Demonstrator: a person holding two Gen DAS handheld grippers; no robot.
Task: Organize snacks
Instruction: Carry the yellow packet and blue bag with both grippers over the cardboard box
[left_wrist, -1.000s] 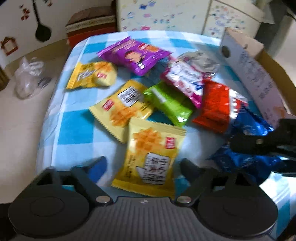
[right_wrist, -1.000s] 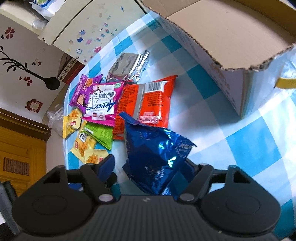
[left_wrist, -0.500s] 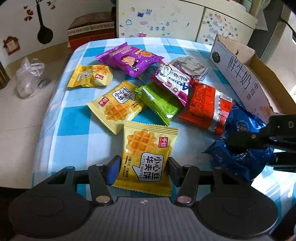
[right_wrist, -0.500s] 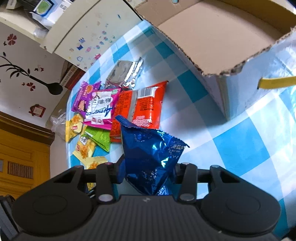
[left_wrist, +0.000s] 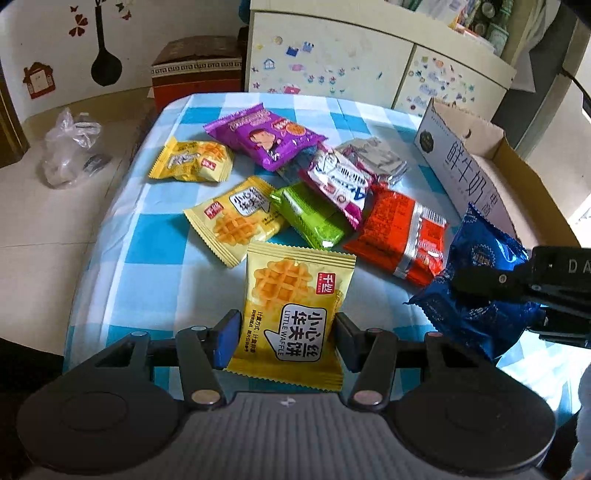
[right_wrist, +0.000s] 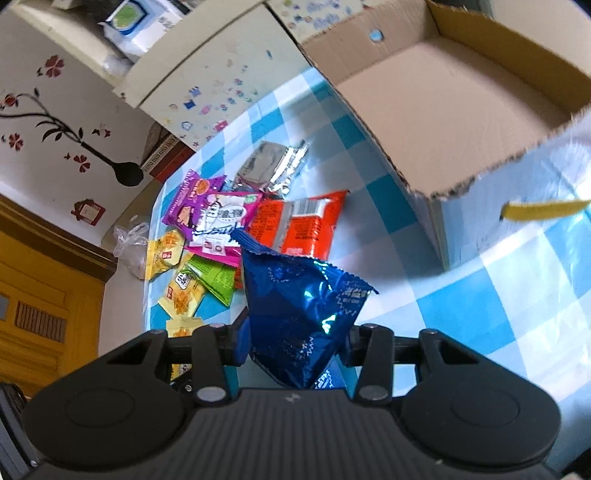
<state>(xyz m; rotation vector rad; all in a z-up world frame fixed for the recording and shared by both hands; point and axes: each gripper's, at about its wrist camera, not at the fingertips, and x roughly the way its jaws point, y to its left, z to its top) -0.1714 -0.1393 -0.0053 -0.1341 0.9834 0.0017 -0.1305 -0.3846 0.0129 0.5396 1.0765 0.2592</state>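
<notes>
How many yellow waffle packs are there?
3: one waffle pack in the left tongs, one beside the green pack, one at the far left. Others may be hidden.

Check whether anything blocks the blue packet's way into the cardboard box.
Nothing visible does. The right gripper holds the blue packet lifted off the checked tablecloth; the cardboard box stands open-topped ahead and to the right, its floor bare. The other snacks lie to the left.

left gripper (left_wrist: 286, 341) | black ribbed body | blue pad | silver screws
</notes>
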